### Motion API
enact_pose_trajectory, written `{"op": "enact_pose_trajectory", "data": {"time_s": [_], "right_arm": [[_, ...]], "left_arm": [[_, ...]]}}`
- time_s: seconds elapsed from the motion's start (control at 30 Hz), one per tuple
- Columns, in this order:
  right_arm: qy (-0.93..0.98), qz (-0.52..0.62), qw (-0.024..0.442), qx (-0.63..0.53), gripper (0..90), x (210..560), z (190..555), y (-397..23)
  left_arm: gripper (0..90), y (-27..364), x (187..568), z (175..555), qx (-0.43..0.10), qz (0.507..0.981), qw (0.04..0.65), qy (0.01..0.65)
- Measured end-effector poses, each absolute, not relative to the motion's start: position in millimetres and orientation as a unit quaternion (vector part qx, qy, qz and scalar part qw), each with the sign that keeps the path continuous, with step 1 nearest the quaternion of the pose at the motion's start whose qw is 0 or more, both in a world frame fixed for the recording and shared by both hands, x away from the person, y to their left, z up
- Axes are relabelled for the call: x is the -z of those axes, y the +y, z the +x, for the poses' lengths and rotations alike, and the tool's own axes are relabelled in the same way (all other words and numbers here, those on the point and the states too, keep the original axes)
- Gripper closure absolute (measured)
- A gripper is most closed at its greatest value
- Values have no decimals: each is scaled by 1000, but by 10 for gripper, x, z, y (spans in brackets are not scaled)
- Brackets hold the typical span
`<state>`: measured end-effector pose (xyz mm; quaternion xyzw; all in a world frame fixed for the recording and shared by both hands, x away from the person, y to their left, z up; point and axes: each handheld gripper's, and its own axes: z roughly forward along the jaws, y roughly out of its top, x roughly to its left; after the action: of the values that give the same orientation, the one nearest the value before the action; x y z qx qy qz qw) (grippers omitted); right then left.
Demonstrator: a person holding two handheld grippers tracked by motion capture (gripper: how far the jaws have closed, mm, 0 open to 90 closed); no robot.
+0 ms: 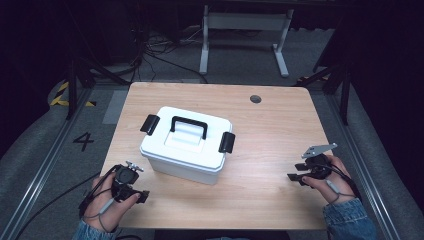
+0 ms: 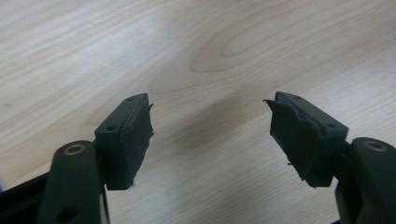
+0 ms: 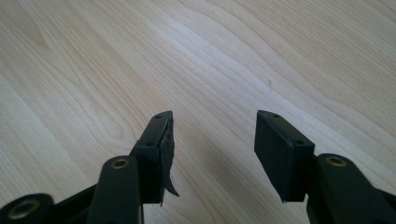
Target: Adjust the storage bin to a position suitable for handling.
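White, smooth plastic makes up the storage box (image 1: 186,145), a rounded rectangular tub with a stepped lid, a black arched carry handle (image 1: 189,126) on top and a black clip latch (image 1: 149,124) at each short end; both latches lie folded down against the lid. It sits slightly skewed on the pale wood-grain table (image 1: 270,130), a little toward nine o'clock of the tabletop's middle. At about seven o'clock of the box, near it but apart, the left gripper (image 1: 142,196) rests low in a hand at the table's near edge, jaws pointing toward three o'clock; in the left gripper view its jaws stand wide apart over bare wood, their black pads (image 2: 135,135) ragged and frayed at the edges. Well apart from the box at four o'clock, the right gripper (image 1: 296,171) is held in the other hand, a denim cuff (image 1: 347,220) behind it and a grey three-cornered plate (image 1: 318,149) on top, jaws aimed toward nine o'clock. Its jaws gape too, nothing between them.
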<state>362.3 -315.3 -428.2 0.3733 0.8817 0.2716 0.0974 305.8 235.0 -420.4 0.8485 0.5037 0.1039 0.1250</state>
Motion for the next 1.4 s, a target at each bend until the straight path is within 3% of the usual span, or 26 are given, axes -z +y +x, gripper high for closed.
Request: {"op": "enact_pose_trajectory", "data": {"time_s": [0.13,0.57,1.4], "right_arm": [[880,365,107,-285,495,4214,3618,-3126],[870,352,112,-325,493,3776,3701,-2890],[892,237,82,-377,510,2934,4050,-1775]], "left_arm": [[269,2381,4200,3095,-69,843,117,521],[253,2341,4191,3102,-73,850,142,502],[242,2373,4164,3113,-60,846,163,505]]}}
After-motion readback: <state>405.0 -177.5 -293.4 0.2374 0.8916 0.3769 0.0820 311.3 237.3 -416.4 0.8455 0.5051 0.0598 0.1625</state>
